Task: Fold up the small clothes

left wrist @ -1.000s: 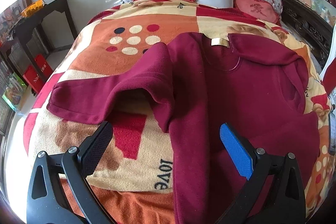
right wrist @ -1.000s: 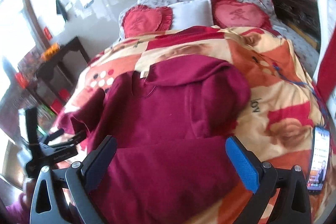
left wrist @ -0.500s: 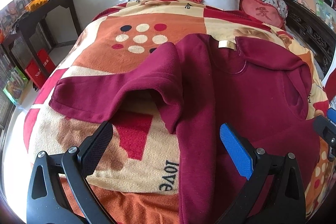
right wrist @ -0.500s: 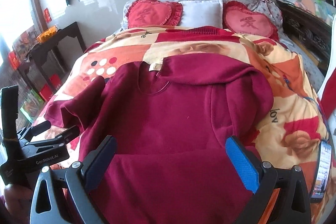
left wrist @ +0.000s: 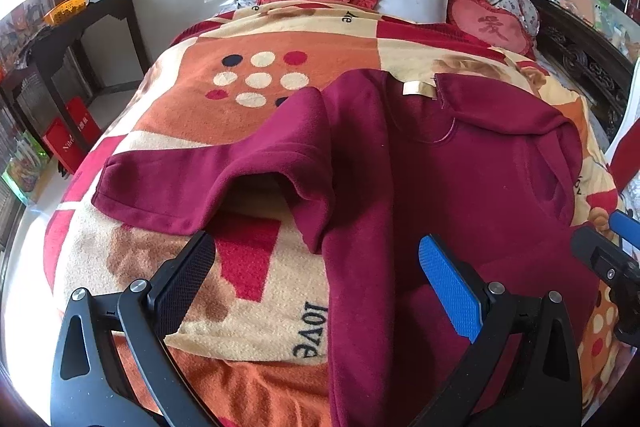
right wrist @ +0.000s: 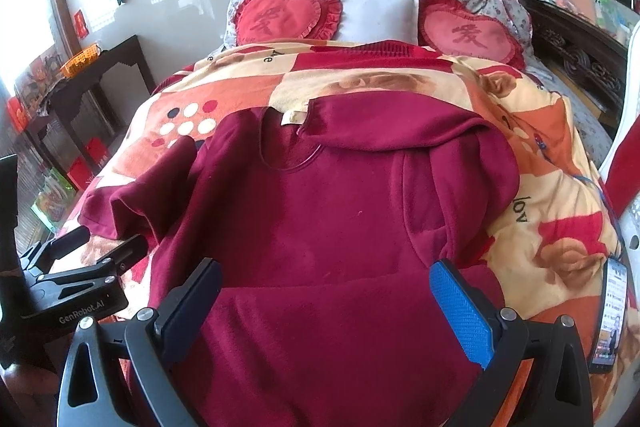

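Observation:
A maroon fleece top [left wrist: 460,195] [right wrist: 320,227] lies spread on the patterned blanket [left wrist: 208,99], neck toward the pillows. Its right sleeve [right wrist: 460,167] is folded in over the body; its left sleeve [left wrist: 192,183] still stretches out sideways, humped in the middle. The hem is folded up across the near part of the body [right wrist: 340,315]. My left gripper [left wrist: 316,275] hovers open over the top's left edge, below the outstretched sleeve. My right gripper [right wrist: 326,299] hovers open above the folded hem. Neither holds cloth.
Two red heart cushions [right wrist: 288,15] and a white pillow [right wrist: 376,15] sit at the head of the bed. A phone [right wrist: 612,315] lies on the blanket at the right. A dark side table [left wrist: 64,39] stands to the left, a carved wooden frame [right wrist: 576,47] to the right.
Both cameras have swung to look squarely up the bed. The right gripper has come into the left view's right edge. The top has not moved.

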